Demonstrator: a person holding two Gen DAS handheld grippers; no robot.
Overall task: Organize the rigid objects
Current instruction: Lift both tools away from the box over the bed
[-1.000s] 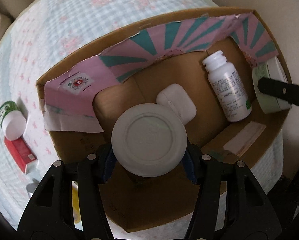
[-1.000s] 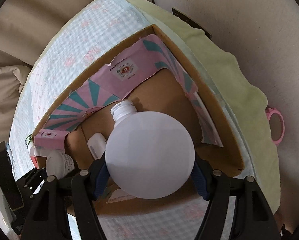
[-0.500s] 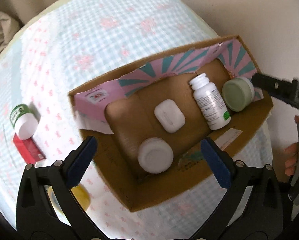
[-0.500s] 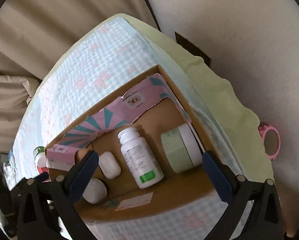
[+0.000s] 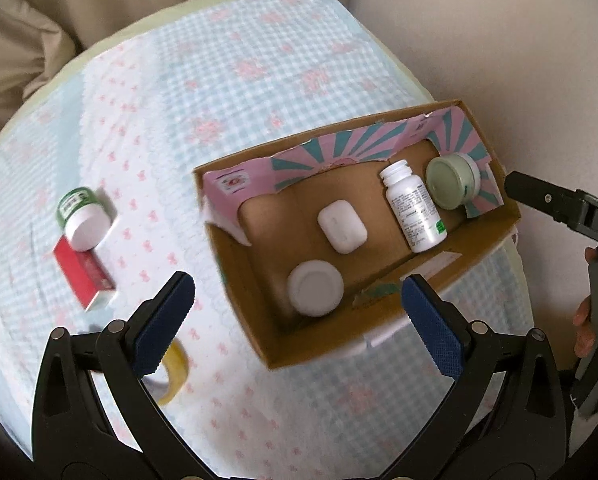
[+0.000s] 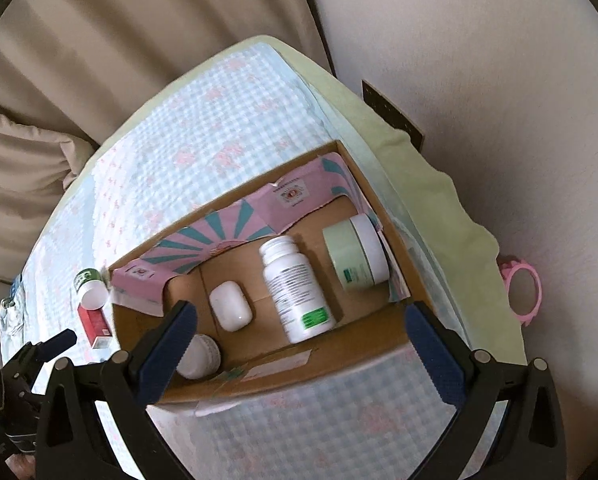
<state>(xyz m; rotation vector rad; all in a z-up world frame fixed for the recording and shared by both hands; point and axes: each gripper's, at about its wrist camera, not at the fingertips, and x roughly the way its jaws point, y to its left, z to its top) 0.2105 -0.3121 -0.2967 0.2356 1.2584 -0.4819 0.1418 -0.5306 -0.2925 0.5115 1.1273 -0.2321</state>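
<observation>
An open cardboard box [image 5: 383, 336] [image 6: 339, 364] lies on the checked bedspread. Inside it are a round white jar [image 5: 315, 289] [image 6: 198, 357], a white earbud case [image 5: 342, 226] [image 6: 231, 306], a white pill bottle [image 5: 414, 208] [image 6: 297, 290] on its side and a green cream jar [image 5: 453, 180] [image 6: 357, 254]. My left gripper [image 5: 299, 324] is open and empty, above the box's near side. My right gripper [image 6: 299, 344] is open and empty, above the box's front wall. Outside the box lie a green-labelled white-capped bottle [image 5: 83, 221] [image 6: 91, 289] and a red carton [image 5: 83, 277] [image 6: 95, 326].
A yellow tape roll [image 5: 173, 376] lies by my left finger. A pink ring-shaped mirror [image 6: 523, 292] hangs past the bed's right edge. A wall stands to the right and beige curtains behind. The right gripper shows in the left wrist view [image 5: 559, 208].
Both grippers opened and let go of their jars, which now lie in the box. Both grippers have pulled up and back from the box.
</observation>
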